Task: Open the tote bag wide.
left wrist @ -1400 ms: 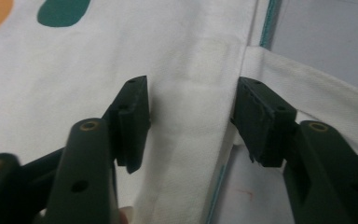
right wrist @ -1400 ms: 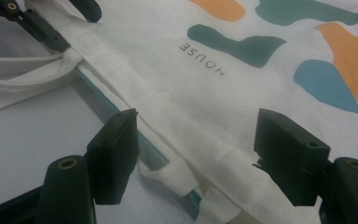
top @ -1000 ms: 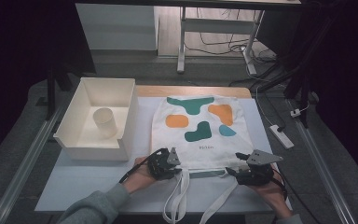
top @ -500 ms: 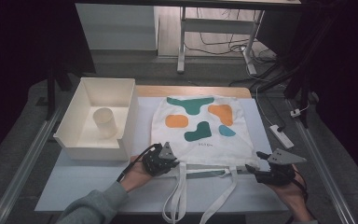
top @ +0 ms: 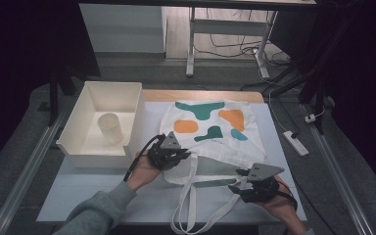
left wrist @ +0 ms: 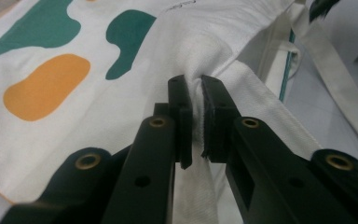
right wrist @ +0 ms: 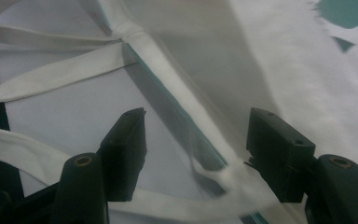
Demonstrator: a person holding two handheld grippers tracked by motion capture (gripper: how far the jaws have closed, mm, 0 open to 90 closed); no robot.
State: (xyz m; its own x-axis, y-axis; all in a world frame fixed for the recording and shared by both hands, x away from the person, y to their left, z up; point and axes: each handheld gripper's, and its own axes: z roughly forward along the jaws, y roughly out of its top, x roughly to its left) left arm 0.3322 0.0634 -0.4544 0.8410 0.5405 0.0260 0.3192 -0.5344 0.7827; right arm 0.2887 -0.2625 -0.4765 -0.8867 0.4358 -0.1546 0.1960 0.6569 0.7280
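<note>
A white tote bag with green and orange blobs lies flat on the table, its straps trailing toward the front edge. My left gripper is at the bag's lower left. In the left gripper view it is shut on a pinched fold of the bag's cloth, having just closed. My right gripper sits at the bag's lower right, pointing left. Its jaws stand apart and have just been closing, with the bag's hem between them but untouched by the pads.
A white open box stands left of the bag with a pale cup inside. A power strip lies on the floor to the right. A desk frame and cables are beyond the table's far edge.
The left gripper has shifted away from the front edge and lifted a fold of cloth. The right gripper swung out to the right, then came back left to the bag's hem.
</note>
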